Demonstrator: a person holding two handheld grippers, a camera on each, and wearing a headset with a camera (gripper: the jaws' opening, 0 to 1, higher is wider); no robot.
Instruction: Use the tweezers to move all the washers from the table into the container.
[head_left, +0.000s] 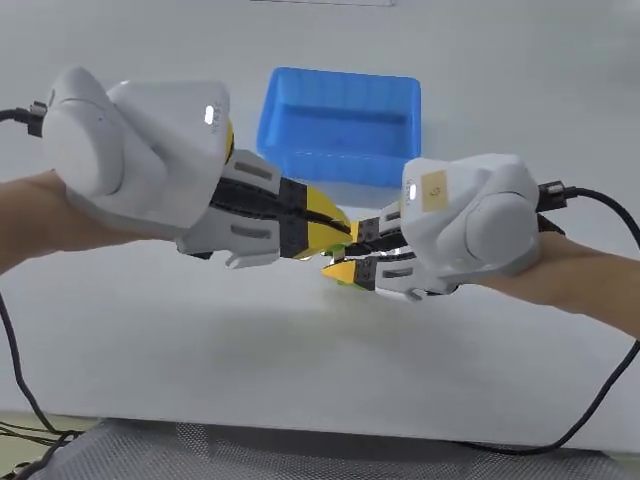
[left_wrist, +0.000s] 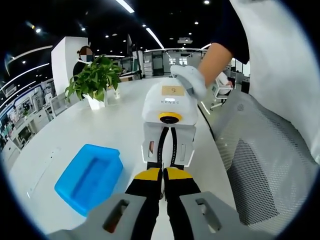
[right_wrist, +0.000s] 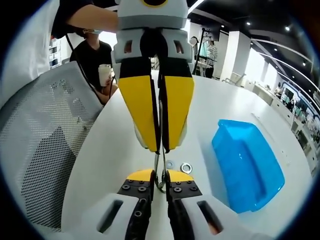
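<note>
My left gripper (head_left: 338, 232) and my right gripper (head_left: 342, 268) meet tip to tip above the white table (head_left: 150, 320). Thin metal tweezers (right_wrist: 160, 155) run between the left gripper's (right_wrist: 160, 147) yellow fingers and down into my right gripper's (right_wrist: 159, 176) own jaws. Both grippers are shut on the tweezers. Two washers (right_wrist: 186, 167) lie on the table just beyond the right gripper's tips, one partly hidden by the fingers. The blue container (head_left: 340, 125) sits behind the grippers, seen also as the container (right_wrist: 247, 165) and the container (left_wrist: 90, 177). My left gripper (left_wrist: 162, 176) faces the right gripper (left_wrist: 162, 162).
A mesh chair (left_wrist: 260, 175) stands by the table's near edge (head_left: 300, 425). A potted plant (left_wrist: 95, 80) sits at the far end of the table. A seated person (right_wrist: 97, 57) holds a cup beyond the chair (right_wrist: 45, 130). Cables (head_left: 600, 380) trail from both grippers.
</note>
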